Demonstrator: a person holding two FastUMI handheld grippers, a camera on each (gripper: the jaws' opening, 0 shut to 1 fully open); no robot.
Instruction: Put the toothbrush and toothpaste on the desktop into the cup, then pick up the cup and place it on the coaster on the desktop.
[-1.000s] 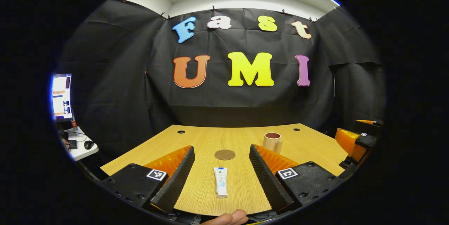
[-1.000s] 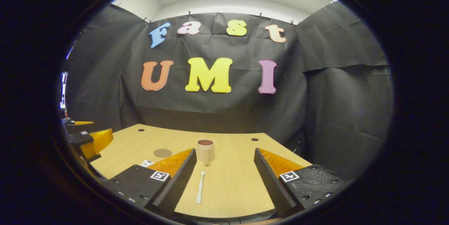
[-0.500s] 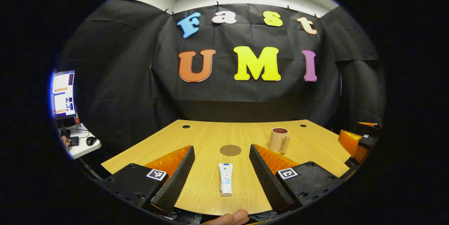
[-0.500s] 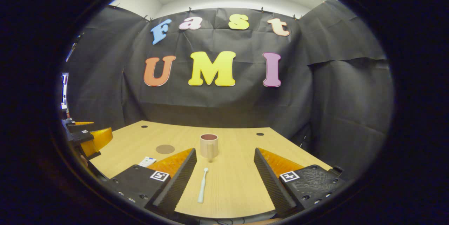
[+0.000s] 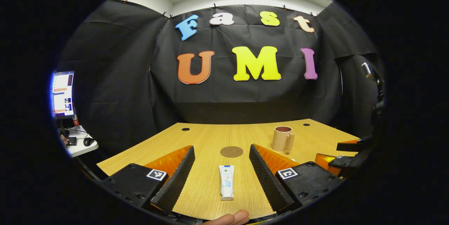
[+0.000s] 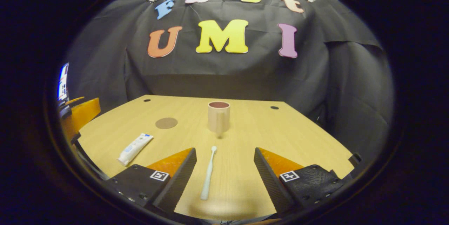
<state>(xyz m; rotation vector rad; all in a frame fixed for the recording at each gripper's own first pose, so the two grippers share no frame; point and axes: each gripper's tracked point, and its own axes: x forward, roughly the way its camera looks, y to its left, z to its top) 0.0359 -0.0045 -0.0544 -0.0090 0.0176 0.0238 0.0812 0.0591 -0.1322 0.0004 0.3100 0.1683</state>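
A white toothpaste tube [image 5: 226,182] lies flat on the wooden desktop [image 5: 210,137], between the fingers of my open left gripper [image 5: 221,151], which touch nothing. Beyond it sits a round brown coaster [image 5: 231,151]. A tan cup [image 5: 282,138] with a handle stands upright to the right. In the right gripper view a pale toothbrush [image 6: 209,172] lies lengthwise between the spread fingers of my open right gripper [image 6: 224,152]. The cup [image 6: 218,116] stands straight ahead, the coaster [image 6: 166,123] and toothpaste [image 6: 134,149] off to the left. The other gripper [image 5: 347,154] appears at the right edge of the left gripper view.
Cable holes [image 6: 274,107] mark the desktop's far corners. A side table with a monitor [image 5: 62,93], keyboard and mouse stands left of the desk. A person's fingertip [image 5: 231,217] shows at the bottom of the left gripper view. Black cloth walls close the booth.
My right gripper has risen and tilted downward, so the toothbrush, cup and toothpaste sit higher in its view. The left gripper has barely shifted.
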